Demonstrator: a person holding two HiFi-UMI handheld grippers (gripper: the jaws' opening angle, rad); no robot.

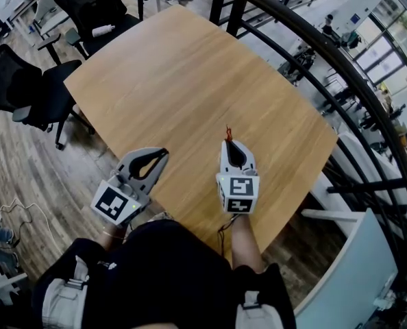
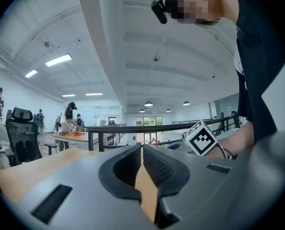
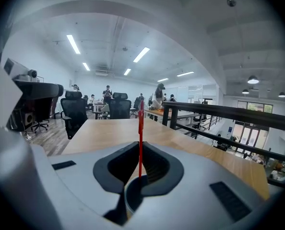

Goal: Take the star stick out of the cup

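My right gripper [image 1: 229, 144] pinches the thin red star stick [image 1: 227, 133] upright above the wooden table [image 1: 190, 81]. The left gripper [image 1: 162, 153] hovers alongside, jaws pressed together, empty. No cup shows plainly. I judge the stick already lifted out and due to be set down.

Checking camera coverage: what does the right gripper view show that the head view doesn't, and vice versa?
Right gripper view only: the right tool has its jaws closed on the star stick, which stands upright between them. A rounded rim sits under the jaws, possibly the cup.
Head view only: the left tool, jaws together with nothing between them, and the whole outline of the wooden table. No cup shows.
Both: the stick, the table, office chairs.
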